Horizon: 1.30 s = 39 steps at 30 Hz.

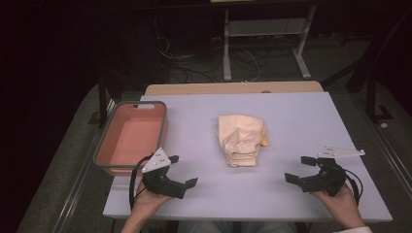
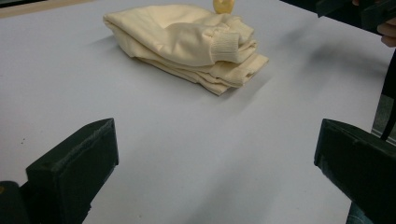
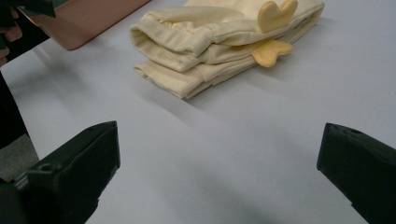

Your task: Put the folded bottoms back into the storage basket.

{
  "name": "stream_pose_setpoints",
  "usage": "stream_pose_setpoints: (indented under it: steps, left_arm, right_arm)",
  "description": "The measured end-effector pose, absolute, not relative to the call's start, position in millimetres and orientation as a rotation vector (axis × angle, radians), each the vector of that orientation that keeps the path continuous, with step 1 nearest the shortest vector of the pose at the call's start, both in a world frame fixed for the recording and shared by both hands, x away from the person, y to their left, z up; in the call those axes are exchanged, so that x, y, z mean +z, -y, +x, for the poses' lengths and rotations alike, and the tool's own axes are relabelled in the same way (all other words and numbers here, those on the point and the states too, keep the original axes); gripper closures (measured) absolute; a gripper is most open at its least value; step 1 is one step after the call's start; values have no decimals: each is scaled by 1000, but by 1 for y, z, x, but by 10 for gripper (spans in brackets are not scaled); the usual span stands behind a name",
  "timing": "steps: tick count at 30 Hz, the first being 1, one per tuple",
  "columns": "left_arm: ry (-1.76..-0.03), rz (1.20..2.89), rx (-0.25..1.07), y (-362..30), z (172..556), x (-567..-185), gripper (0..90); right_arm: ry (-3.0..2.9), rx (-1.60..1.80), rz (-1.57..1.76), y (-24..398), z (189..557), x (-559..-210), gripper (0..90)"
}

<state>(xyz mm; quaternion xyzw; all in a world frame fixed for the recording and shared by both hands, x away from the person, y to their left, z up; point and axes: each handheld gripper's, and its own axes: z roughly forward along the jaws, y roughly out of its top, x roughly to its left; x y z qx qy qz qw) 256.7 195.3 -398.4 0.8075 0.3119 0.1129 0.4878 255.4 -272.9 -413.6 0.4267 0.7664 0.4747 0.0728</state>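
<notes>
- A folded cream garment [image 1: 241, 140] lies near the middle of the white table [image 1: 291, 126], resting flat with nothing touching it.
- In the left gripper view the garment [image 2: 187, 44] shows stacked folds, a ribbed cuff turned toward the camera.
- In the right gripper view the same garment [image 3: 210, 39] carries two small yellow flaps [image 3: 275, 28] sticking out at one side.
- The left gripper [image 1: 182, 171] sits low at the near left of the table, held in the person's left hand [image 1: 145, 196]; its jaws are spread wide with only bare table between them, well apart from the garment.
- The right gripper [image 1: 299, 169] sits at the near right in the right hand [image 1: 340, 199]; its jaws are likewise spread wide and hold nothing.
- Both grippers point inward, toward the garment between them.
- A pink tub [image 1: 109, 145] with a grey rim stands at the left edge of the table, just beyond the left gripper.
</notes>
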Motion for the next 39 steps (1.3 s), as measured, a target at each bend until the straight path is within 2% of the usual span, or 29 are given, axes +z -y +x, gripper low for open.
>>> stream_pose_setpoints:
  steps: [39]
  left_arm:
    - [-754, 1973, 283, -190, 254, -388, 0]
  right_arm:
    - [-2333, 1404, 1290, 265, 256, -406, 0]
